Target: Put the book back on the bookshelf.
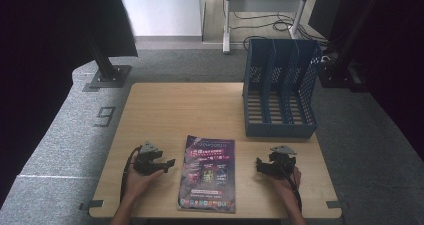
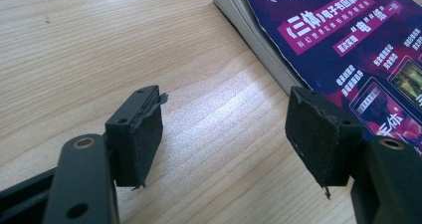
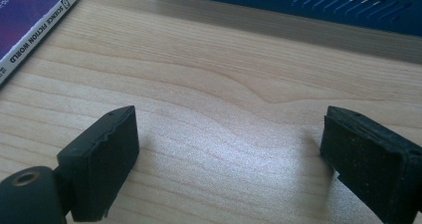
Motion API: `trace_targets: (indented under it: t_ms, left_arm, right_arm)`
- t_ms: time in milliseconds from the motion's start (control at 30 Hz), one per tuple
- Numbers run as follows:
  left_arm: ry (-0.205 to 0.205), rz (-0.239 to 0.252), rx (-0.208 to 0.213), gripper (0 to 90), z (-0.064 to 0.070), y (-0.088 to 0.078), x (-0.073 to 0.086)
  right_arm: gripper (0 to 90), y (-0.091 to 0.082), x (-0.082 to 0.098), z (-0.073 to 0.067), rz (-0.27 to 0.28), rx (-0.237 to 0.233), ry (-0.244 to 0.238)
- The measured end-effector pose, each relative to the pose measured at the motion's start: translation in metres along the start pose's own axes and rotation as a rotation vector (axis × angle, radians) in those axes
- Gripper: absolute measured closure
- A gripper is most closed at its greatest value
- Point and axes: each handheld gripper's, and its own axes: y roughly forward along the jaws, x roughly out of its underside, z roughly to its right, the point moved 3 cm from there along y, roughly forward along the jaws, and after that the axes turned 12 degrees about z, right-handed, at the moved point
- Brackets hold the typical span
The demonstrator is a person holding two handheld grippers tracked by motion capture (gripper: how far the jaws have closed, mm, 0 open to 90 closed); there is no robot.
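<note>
A purple magazine [image 1: 207, 174] lies flat on the wooden table [image 1: 165, 110], near the front edge, between my two hands. My left gripper [image 1: 170, 164] rests just left of it, jaws open and pointing at its left edge. In the left gripper view the gripper [image 2: 224, 134] has bare wood between its pads, and the magazine [image 2: 348, 40] lies beyond the right jaw. My right gripper [image 1: 258, 165] sits to the right of the magazine, open and apart from it. The right gripper view has that gripper [image 3: 229, 159] over bare wood, with the magazine spine [image 3: 35, 32] at top left.
A blue slotted file holder [image 1: 280, 90] with three compartments stands at the back right of the table; its base [image 3: 298, 2] runs along the top of the right gripper view. Floor cables and a stand's legs lie beyond the table.
</note>
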Motion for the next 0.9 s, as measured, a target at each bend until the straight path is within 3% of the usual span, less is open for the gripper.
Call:
trace_targets:
  t_ms: [500,700,900]
  left_arm:
    - [0.006,0.004,-0.002,31.0,0.001,0.001,-0.001]
    - [0.004,0.000,-0.003,31.3,0.002,0.002,0.000]
    - [0.006,-0.002,-0.003,31.4,0.002,0.003,0.000]
  right_arm:
    - [16.2,-0.003,0.000,0.001,0.007,0.009,0.004]
    - [17.6,-0.007,-0.004,0.001,0.033,0.000,0.019]
    - [17.7,-0.012,-0.010,-0.007,0.061,-0.037,0.011]
